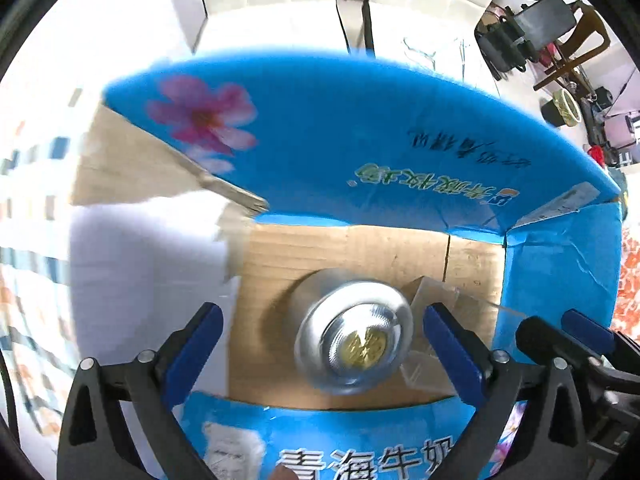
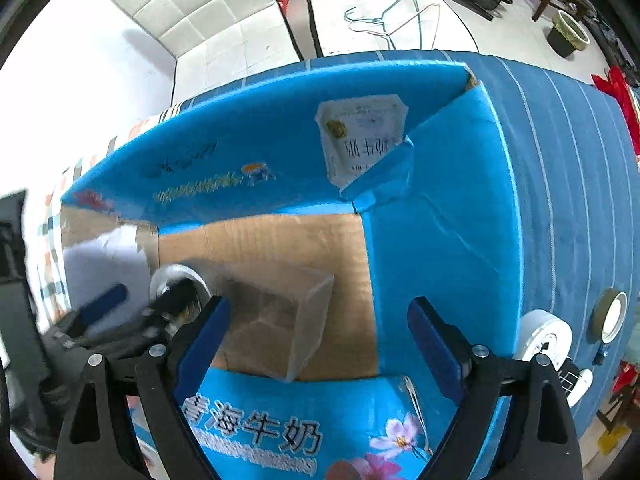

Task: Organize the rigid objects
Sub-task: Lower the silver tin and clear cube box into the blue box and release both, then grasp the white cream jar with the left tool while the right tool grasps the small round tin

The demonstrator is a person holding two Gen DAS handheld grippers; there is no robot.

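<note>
An open blue cardboard box (image 1: 360, 128) with printed flaps fills both views; its brown floor (image 2: 280, 240) is exposed. On that floor lies a round silver disc with a gold centre (image 1: 354, 344), blurred, next to a clear plastic box (image 2: 276, 320). My left gripper (image 1: 322, 314) hovers open over the disc, its blue pads wide apart and not touching it. My right gripper (image 2: 320, 306) is open above the clear box's right side, holding nothing. The clear box (image 1: 448, 320) shows partly behind the left gripper's right finger. The disc (image 2: 180, 280) is half hidden by the left gripper in the right wrist view.
The box stands on a blue striped cloth (image 2: 568, 200). A white tape roll (image 2: 544, 336) and a brownish tape roll (image 2: 610, 314) lie on the cloth to the right. Wire hangers (image 2: 392, 16) rest on the white surface beyond, and a green-rimmed bucket (image 2: 568, 32) stands farther back.
</note>
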